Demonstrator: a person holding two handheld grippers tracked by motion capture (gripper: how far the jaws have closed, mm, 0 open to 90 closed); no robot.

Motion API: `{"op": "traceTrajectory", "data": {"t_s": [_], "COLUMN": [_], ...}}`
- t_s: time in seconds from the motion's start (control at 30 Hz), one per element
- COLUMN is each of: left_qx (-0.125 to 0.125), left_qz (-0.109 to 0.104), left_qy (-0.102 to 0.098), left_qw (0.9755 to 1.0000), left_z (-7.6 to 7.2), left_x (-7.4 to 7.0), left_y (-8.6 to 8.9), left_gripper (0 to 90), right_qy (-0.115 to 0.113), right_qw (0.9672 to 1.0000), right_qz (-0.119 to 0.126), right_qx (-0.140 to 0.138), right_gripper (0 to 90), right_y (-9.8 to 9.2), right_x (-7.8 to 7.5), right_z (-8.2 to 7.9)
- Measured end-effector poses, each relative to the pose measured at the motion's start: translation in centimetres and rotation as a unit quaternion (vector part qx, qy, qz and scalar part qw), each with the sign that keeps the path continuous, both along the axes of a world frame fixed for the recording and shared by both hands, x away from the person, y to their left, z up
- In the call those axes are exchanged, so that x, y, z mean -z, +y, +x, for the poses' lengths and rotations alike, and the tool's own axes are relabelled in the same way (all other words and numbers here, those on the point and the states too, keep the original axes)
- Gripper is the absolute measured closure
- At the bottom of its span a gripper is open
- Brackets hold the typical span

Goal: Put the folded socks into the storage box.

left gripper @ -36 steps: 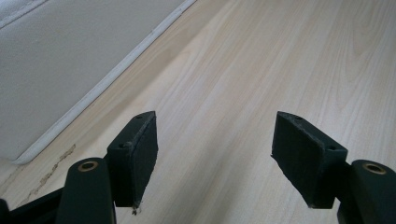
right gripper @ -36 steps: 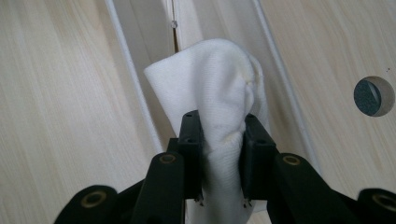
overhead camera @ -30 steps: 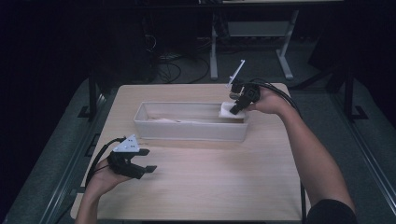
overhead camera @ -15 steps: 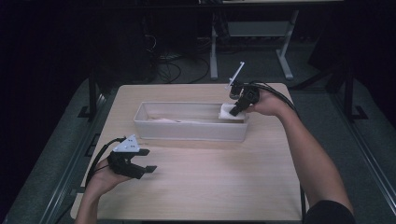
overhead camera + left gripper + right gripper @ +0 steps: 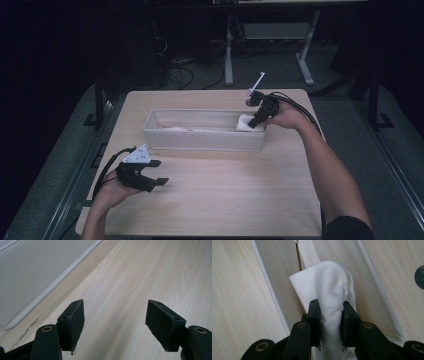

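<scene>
White sock (image 5: 329, 285): bunched and folded, being pinched at its lower part between the pads of the right tongs (image 5: 329, 315), which are standing narrowly apart with the cloth filling the gap. In the high view the sock (image 5: 245, 122) is hanging at the right end of the long pale tray (image 5: 200, 142), over its inside, with the right tongs (image 5: 257, 119) angling down into it from the far right corner. Whether the sock is touching the tray floor, I cannot tell.

A flat pale piece of cloth (image 5: 187, 129) is lying along the tray's bottom toward the left.

The tray is sitting across the far half of the wooden tabletop (image 5: 235, 200).

Left tongs (image 5: 155, 172): resting low near the tabletop's near left edge, well apart from the sock, jaws gaping wide with nothing between the pads (image 5: 73, 322); bare wood is showing through the gap.
</scene>
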State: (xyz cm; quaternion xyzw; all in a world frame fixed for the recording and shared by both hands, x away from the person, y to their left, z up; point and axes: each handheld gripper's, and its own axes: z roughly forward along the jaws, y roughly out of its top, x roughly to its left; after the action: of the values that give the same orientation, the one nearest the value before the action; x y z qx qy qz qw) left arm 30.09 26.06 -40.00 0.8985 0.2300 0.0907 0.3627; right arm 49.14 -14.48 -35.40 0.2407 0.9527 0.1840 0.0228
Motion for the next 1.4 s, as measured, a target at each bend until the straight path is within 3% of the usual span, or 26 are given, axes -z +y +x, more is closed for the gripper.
{"op": "traceTrajectory", "data": {"t_s": [0.63,1.4], "left_qx": [-0.002,-0.006], "left_qz": [-0.002,-0.002], "left_qy": [0.000,0.001], "left_qw": [1.0000,1.0000], "left_z": [0.0,-0.1], "left_x": [0.0,0.0], "left_y": [0.4,0.5], "left_gripper": [31.2,31.2], "right_qy": [0.016,0.015], "right_qw": [0.9999,0.9998], "right_qz": [-0.003,-0.012], "right_qx": [0.004,0.008], "right_gripper": [72.8,71.3], "right_y": [0.3,0.6], "right_x": [2.4,3.2], "right_z": [0.4,0.9]}}
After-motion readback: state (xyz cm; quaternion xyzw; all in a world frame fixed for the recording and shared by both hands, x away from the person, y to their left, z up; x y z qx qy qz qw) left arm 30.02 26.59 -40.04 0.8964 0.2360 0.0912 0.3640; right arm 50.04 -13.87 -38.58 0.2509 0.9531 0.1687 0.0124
